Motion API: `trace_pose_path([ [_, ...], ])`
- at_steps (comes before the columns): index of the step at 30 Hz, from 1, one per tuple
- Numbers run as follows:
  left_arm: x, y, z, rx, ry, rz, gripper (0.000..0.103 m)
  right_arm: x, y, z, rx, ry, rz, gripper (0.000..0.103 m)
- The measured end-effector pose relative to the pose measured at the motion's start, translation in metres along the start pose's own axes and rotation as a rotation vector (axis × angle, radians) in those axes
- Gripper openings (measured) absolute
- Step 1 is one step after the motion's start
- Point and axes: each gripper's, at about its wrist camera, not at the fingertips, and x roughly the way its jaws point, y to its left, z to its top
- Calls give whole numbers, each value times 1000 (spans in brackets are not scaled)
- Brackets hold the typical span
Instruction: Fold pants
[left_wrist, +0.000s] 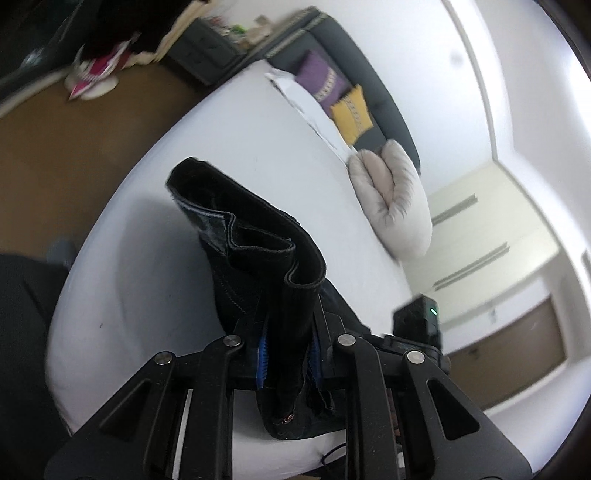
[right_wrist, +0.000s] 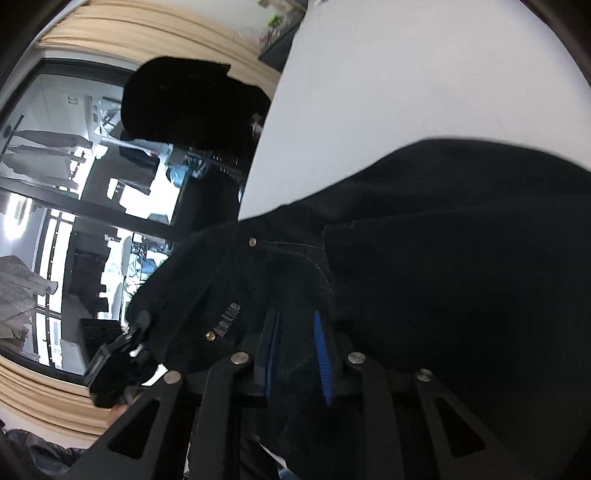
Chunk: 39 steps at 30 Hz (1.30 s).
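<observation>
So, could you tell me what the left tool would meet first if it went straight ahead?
Beyond the black pants clamped in the left tool, probably the white bed; depth is unclear.

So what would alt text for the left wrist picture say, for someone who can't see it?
The left gripper pinches a bunched fold of black pants above a white bed. Beyond lie a fluffy grey pillow, purple and yellow cushions and a dark headboard.

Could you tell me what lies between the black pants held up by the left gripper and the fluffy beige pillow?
In the left wrist view, only bare white bed sheet lies between the black pants and the fluffy beige pillow.
</observation>
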Motion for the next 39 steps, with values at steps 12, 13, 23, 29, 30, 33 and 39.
trace_pose_path([
  [12, 70, -118, -20, 342, 95, -11, 16, 22, -34, -15, 50, -12, 22, 0],
  [13, 78, -132, -29, 385, 113, -11, 16, 13, -32, -15, 52, -22, 33, 3],
  [23, 132, -198, -115, 666, 252, 9, 16, -103, -6, -6, -15, -208, 243, 93],
  [29, 152, -221, -143, 757, 277, 13, 16, -70, 6, -9, -58, -106, 123, 96],
  [30, 158, -224, -148, 766, 281, 16, 16, -68, 3, -7, -51, -103, 126, 89],
  [33, 162, -227, -160, 792, 293, 27, 16, -57, 6, -6, -67, -82, 84, 44],
  [39, 207, -251, -163, 815, 343, -3, 15, -80, -12, -10, -58, -140, 22, 17],
])
